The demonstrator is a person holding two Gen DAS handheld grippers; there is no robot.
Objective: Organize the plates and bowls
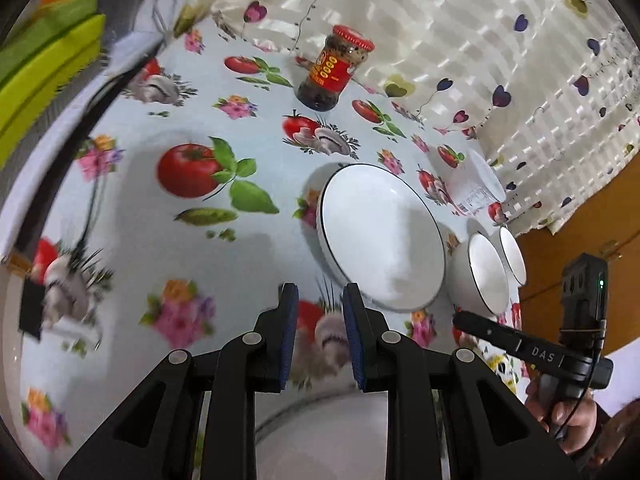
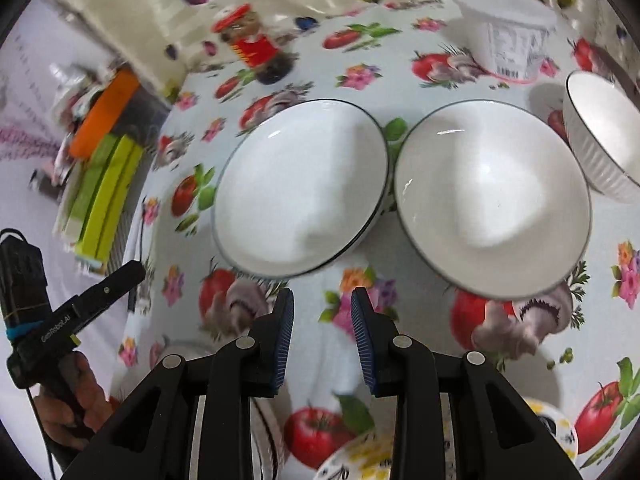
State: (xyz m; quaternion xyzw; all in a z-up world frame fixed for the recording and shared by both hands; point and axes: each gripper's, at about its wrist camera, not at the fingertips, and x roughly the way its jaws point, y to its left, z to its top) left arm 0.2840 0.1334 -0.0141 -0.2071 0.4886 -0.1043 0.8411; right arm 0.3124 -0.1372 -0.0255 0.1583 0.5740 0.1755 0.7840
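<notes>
Three white bowls with dark rims stand on the flowered tablecloth. In the left wrist view the large bowl (image 1: 380,240) is just ahead and right of my open, empty left gripper (image 1: 320,300), with two smaller bowls (image 1: 486,276) (image 1: 513,254) beyond it. In the right wrist view the left bowl (image 2: 300,188) and the middle bowl (image 2: 492,200) touch side by side ahead of my open, empty right gripper (image 2: 322,304); a ribbed bowl (image 2: 604,136) stands at the right edge. A plate with yellow pattern (image 2: 360,456) lies under the right gripper. A white plate rim (image 1: 320,432) shows under the left gripper.
A red-lidded jar (image 1: 334,68) stands at the back near the heart-print curtain (image 1: 480,40). A white plastic tub (image 2: 508,36) stands behind the bowls. Green and orange boards (image 2: 104,184) lie off the table's left side. The other gripper shows at right (image 1: 532,348) and at left (image 2: 76,308).
</notes>
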